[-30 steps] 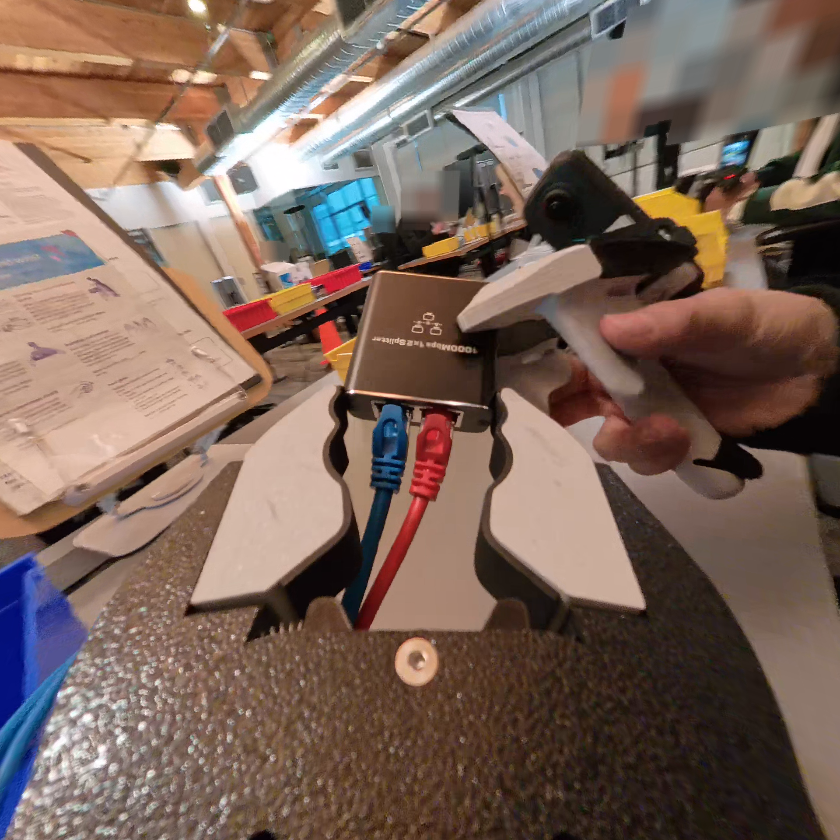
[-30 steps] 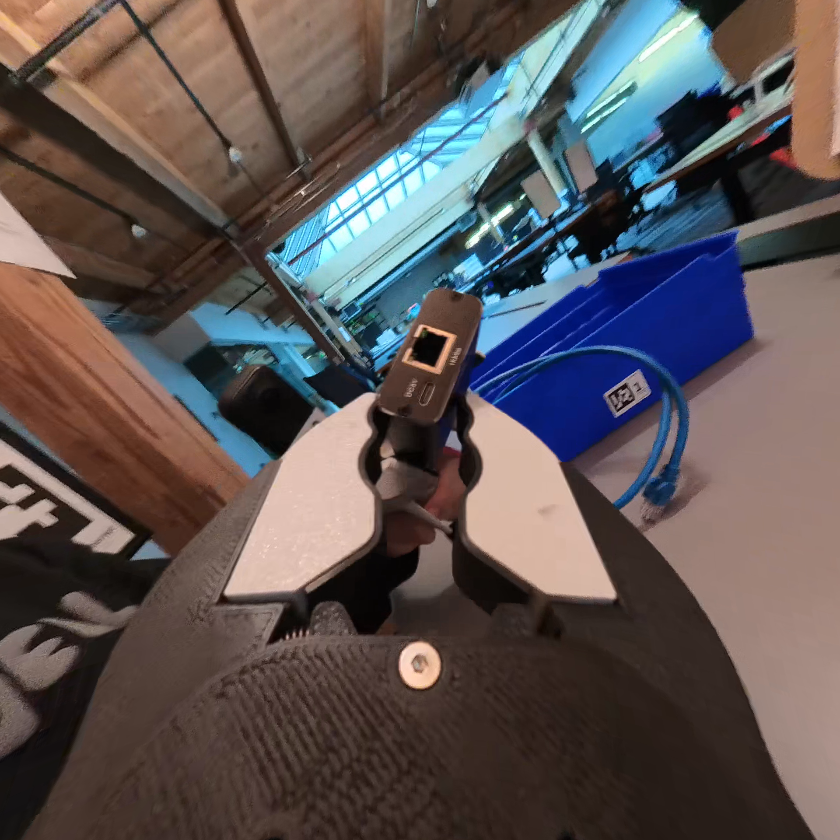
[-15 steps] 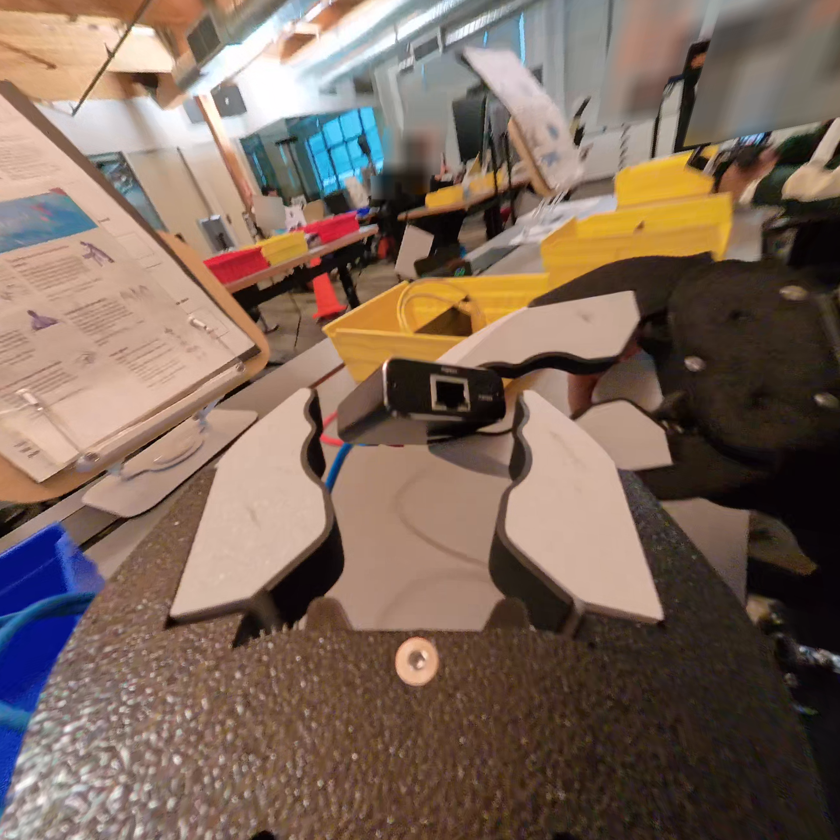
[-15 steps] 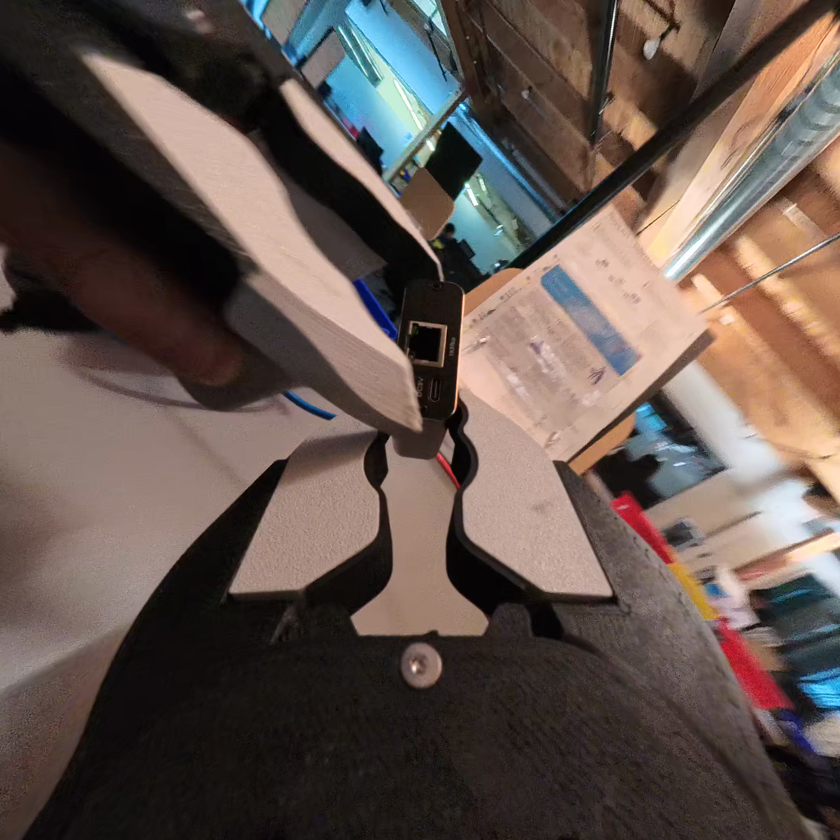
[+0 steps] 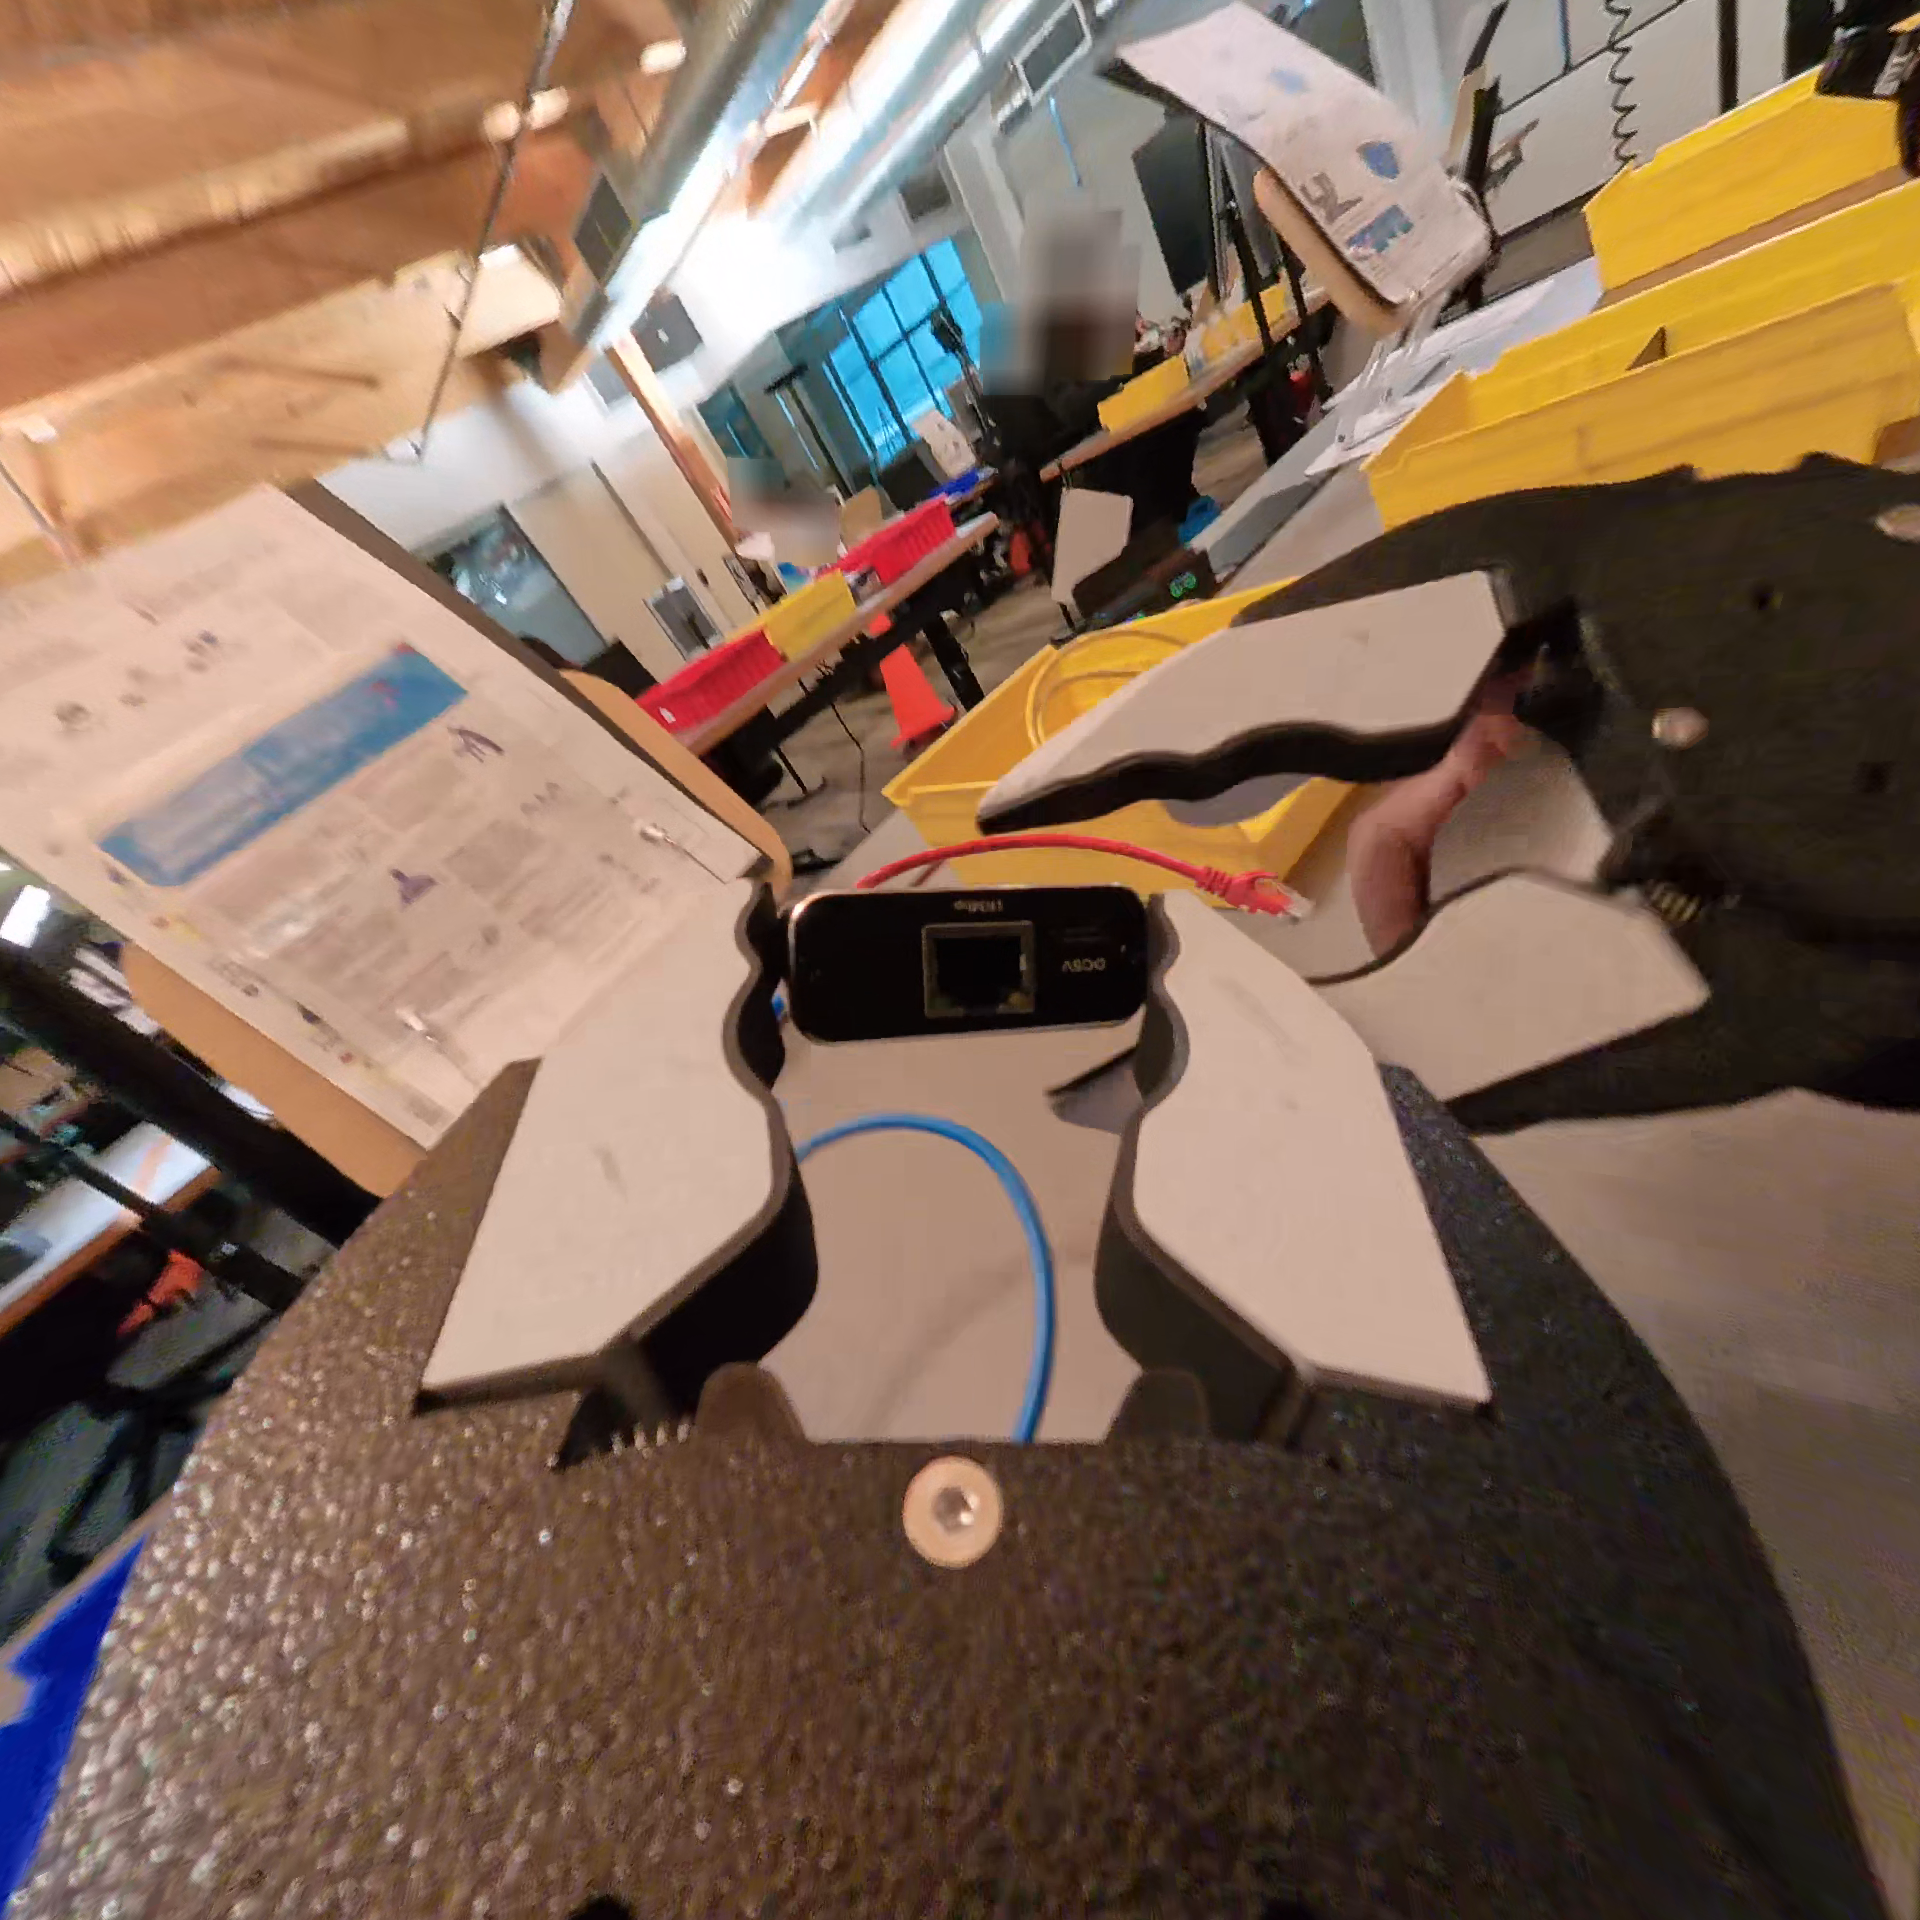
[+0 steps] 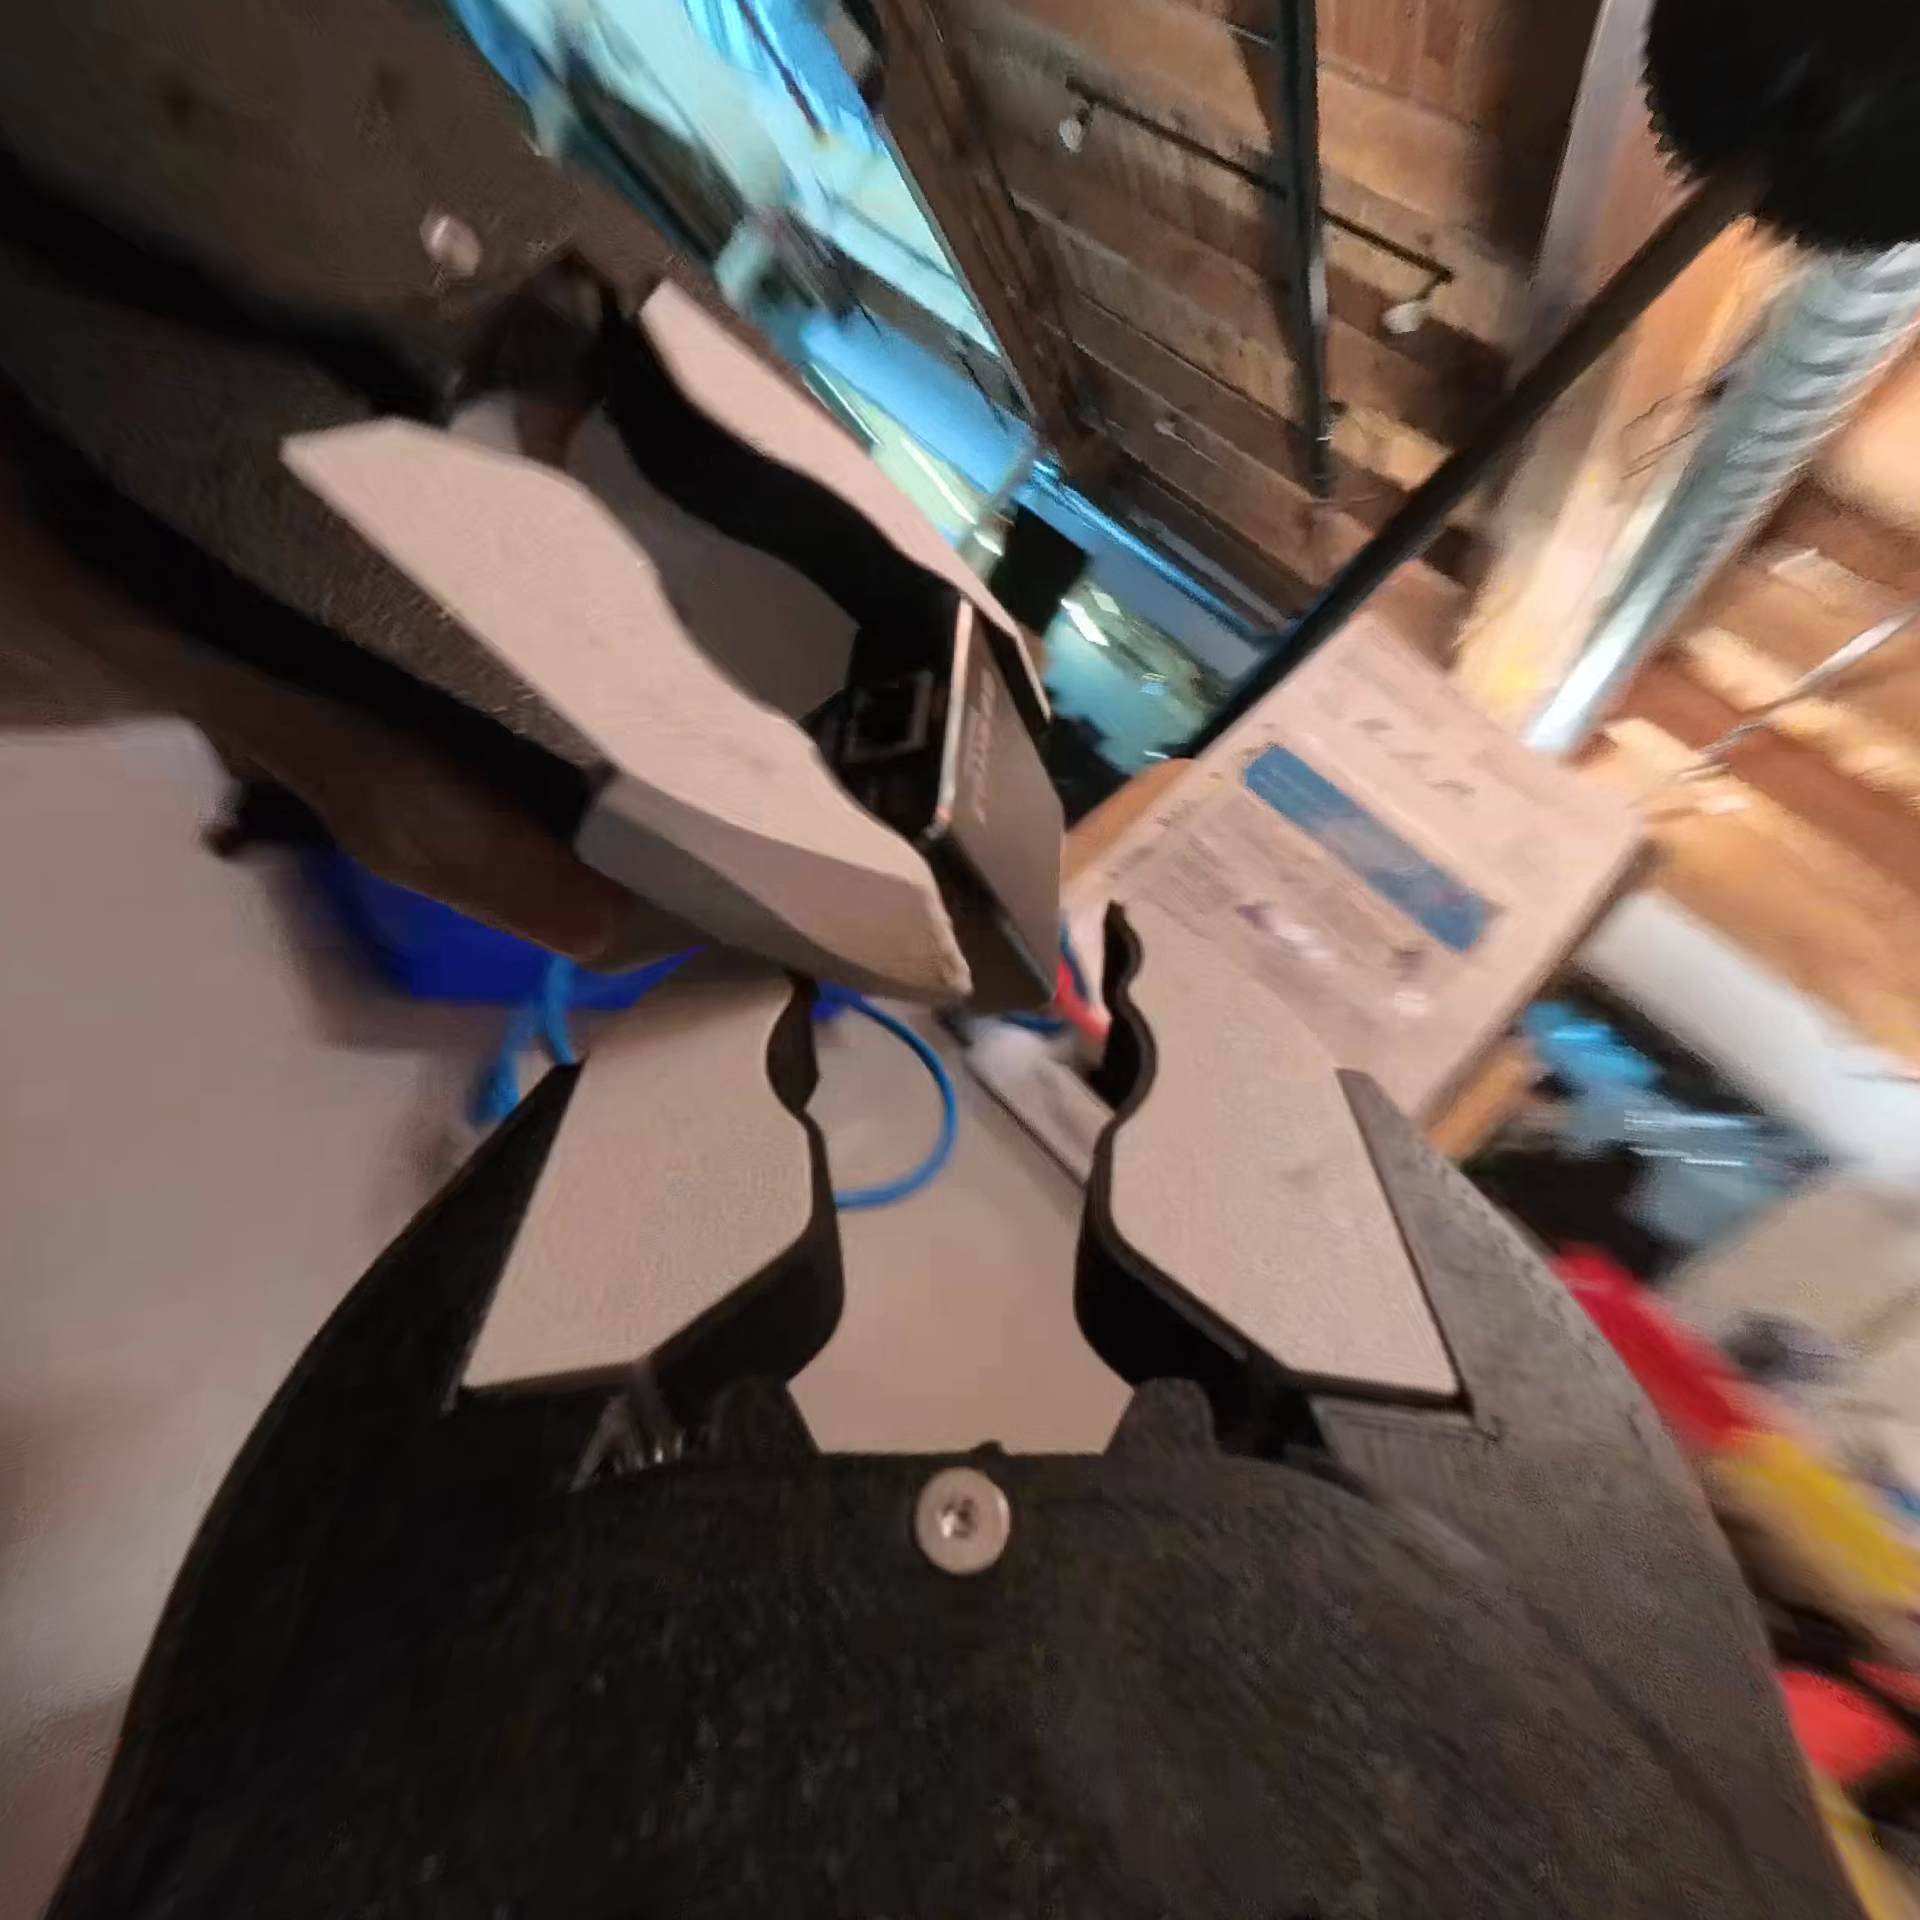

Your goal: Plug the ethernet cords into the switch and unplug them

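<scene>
The left gripper clamps the black switch between its fingertips, single port facing the camera, above the grey worktop. The right gripper is spread wide and holds nothing, close beside the switch. A blue cord loops under the switch. A red cord lies unplugged behind it, before a yellow bin toward the far edge. An instruction board stands left.

Instruction sheet: propped on a brown board at 9 o'clock.
Yellow bin: set at 1 o'clock.
Orange cone: seen at 12 o'clock.
</scene>
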Demonstrator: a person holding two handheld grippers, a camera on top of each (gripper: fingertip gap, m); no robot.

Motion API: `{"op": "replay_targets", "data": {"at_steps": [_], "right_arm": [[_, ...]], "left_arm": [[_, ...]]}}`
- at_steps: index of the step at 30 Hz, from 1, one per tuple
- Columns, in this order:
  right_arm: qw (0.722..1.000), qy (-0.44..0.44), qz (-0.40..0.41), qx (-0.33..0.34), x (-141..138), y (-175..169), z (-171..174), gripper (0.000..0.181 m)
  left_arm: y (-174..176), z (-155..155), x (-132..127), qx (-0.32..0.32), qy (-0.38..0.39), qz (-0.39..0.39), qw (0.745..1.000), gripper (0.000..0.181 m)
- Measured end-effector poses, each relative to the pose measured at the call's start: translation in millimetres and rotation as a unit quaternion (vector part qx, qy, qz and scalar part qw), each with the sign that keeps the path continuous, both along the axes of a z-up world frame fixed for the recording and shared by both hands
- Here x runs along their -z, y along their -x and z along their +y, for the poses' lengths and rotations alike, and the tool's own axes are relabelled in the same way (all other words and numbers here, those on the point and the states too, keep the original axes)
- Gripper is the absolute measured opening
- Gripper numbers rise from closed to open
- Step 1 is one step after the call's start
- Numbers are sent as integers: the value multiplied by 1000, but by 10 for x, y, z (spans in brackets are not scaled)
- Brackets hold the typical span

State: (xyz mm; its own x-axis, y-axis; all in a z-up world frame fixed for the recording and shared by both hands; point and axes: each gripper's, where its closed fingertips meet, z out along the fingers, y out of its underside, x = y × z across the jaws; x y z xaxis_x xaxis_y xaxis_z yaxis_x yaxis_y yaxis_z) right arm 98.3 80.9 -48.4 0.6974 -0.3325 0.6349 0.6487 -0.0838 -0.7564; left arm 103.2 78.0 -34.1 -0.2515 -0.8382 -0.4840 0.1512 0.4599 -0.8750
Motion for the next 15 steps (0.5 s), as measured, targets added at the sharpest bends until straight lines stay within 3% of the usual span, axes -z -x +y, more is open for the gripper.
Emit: {"op": "replay_targets", "data": {"at_steps": [3, 5, 6, 8, 10, 11, 12, 13, 15], "right_arm": [[976, -21, 178, -122, -19, -27, -73, 79], [918, -3, 337, -210, 68, -45, -100, 96], [870, 6, 420, -259, 114, -29, -121, 97], [737, -12, 554, -388, 52, 91, -206, 94], [601, -71, 625, -493, -124, 110, -308, 73], [547, -97, 644, -527, -194, 91, -345, 67], [516, -103, 659, -537, -192, 81, -332, 57], [512, -95, 674, -524, -116, 70, -265, 47], [528, -85, 670, -514, -18, 99, -206, 48]], "left_arm": [[45, 77, -123, 2, 17, -34, 999, 66], [72, 95, -179, 16, 33, -56, 998, 66], [96, 71, -206, 31, 39, -69, 996, 66], [179, -62, -259, 80, 39, -105, 990, 65], [243, -208, -257, 120, 28, -127, 984, 65], [285, -289, -247, 142, 16, -143, 979, 65], [308, -333, -243, 151, 11, -156, 976, 65], [308, -355, -227, 155, 7, -156, 975, 65], [293, -369, -186, 162, 5, -152, 975, 65]]}}
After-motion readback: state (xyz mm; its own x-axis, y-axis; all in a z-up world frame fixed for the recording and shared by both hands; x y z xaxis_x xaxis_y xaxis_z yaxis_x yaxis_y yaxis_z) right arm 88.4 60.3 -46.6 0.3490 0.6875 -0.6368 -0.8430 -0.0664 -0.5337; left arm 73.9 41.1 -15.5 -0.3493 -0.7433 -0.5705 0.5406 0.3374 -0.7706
